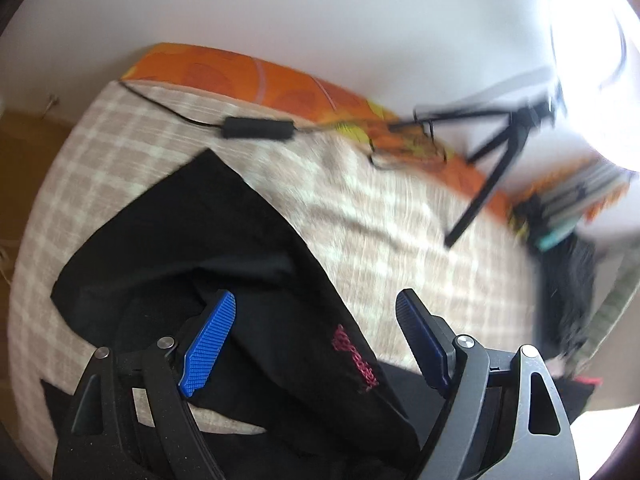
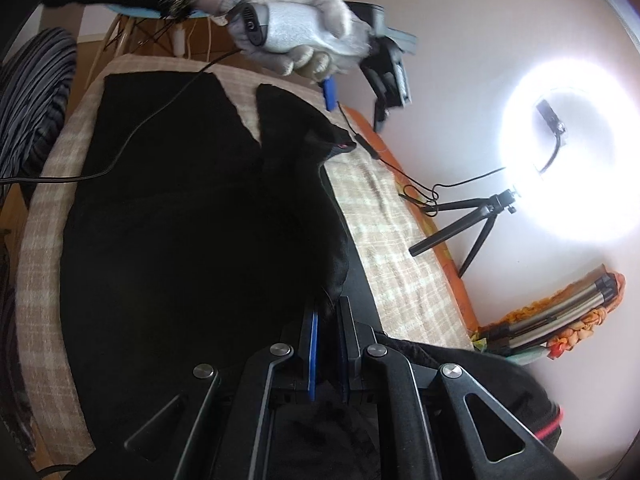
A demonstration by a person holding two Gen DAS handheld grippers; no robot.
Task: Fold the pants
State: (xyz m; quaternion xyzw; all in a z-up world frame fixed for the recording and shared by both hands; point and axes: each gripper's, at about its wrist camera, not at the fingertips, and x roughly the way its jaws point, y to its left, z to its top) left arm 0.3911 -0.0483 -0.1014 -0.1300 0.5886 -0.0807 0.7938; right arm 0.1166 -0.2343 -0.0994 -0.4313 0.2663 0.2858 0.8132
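The pants [image 2: 192, 216] are black and lie spread over most of the surface in the right wrist view, two legs reaching toward 11 and 12 o'clock with a narrow gap between. In the left wrist view one leg [image 1: 188, 236] runs toward 10 o'clock; red stitching [image 1: 358, 358] shows at 6.

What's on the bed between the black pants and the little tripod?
Only checked blanket lies between the black pants and the tripod; the left wrist view shows that stretch bare.

Motion blurs the tripod [image 1: 492, 168]; the black pants [image 2: 192, 240] hide their folds in darkness
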